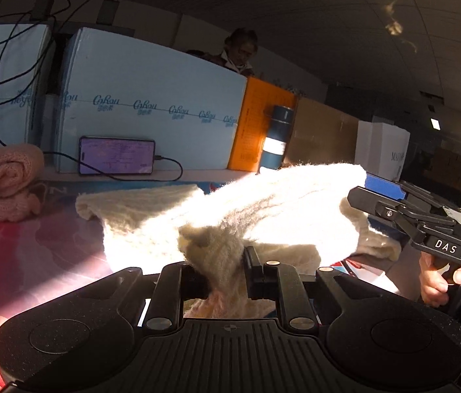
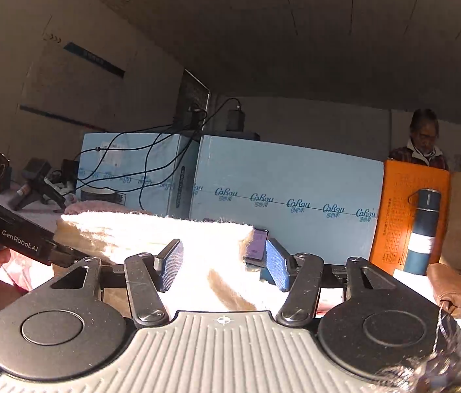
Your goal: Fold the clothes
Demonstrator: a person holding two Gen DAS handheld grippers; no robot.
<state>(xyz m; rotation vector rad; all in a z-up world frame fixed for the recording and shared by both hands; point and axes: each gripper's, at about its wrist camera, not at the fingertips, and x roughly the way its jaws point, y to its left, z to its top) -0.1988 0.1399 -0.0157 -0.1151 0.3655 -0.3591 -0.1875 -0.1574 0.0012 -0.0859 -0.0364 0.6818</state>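
Note:
A cream knit sweater [image 1: 263, 216] is lifted off the red patterned table cover [image 1: 34, 245], glaring in sunlight. My left gripper [image 1: 225, 267] is shut on a bunched fold of it, with cloth squeezed between the black fingers. In the left wrist view my right gripper [image 1: 377, 193] is at the sweater's far right edge, held by a hand [image 1: 436, 281]. In the right wrist view the sweater [image 2: 151, 232] runs between the right gripper's [image 2: 223, 263] blue pads [image 2: 171, 260], which stand apart with their faces showing. The left gripper's body [image 2: 21, 242] comes in from the left.
Folded pink knitwear [image 1: 1, 183] lies at the table's left. A plugged-in phone [image 1: 115, 155] leans on light blue boxes [image 1: 151, 98] draped with cables. An orange box [image 1: 256, 124] and blue flask [image 1: 276, 137] stand to the right. A person [image 2: 423, 144] stands behind. Brown cloth [image 2: 459, 288] lies right.

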